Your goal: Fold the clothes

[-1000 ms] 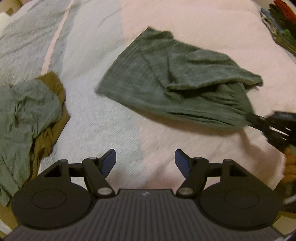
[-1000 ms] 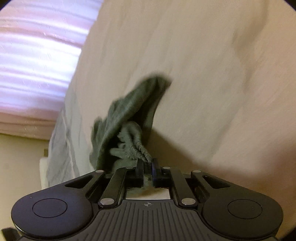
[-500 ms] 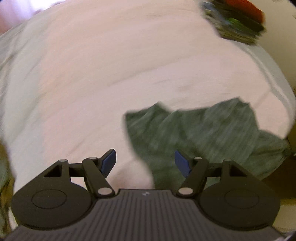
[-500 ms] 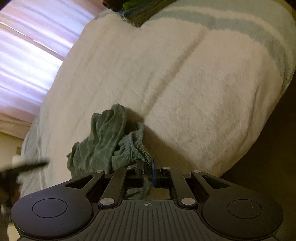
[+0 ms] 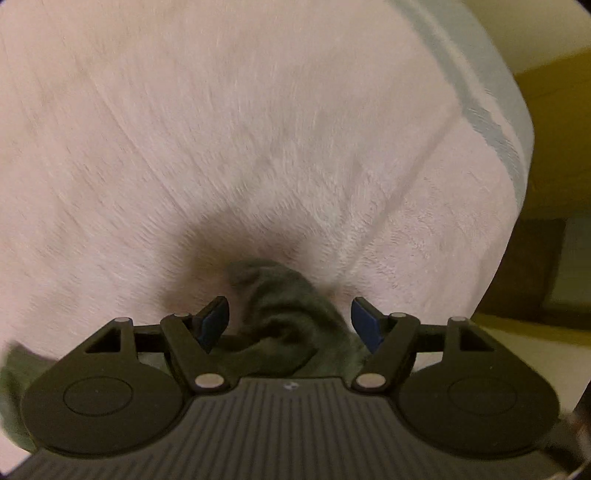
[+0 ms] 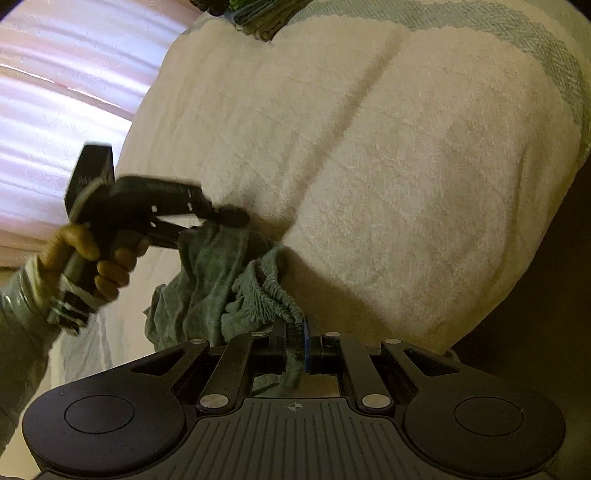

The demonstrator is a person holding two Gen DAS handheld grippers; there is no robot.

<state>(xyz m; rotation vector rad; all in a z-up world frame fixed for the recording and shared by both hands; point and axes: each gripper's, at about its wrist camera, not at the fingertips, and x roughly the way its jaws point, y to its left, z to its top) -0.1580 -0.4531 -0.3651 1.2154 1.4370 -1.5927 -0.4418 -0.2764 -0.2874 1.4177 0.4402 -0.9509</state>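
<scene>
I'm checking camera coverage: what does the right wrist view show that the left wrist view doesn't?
Only the right wrist view shows the hand gripping the left gripper, the folded stack, the curtain, and the right gripper shut on the green garment's elastic edge. Only the left wrist view shows the left jaws open around a garment bunch. Both show garment and towel.

The garment (image 6: 207,288) is soft grey-green knit cloth with a ribbed hem, the towel (image 6: 388,177) rough pale terry, and both grippers (image 6: 295,343) (image 5: 288,317) matt black plastic.
</scene>
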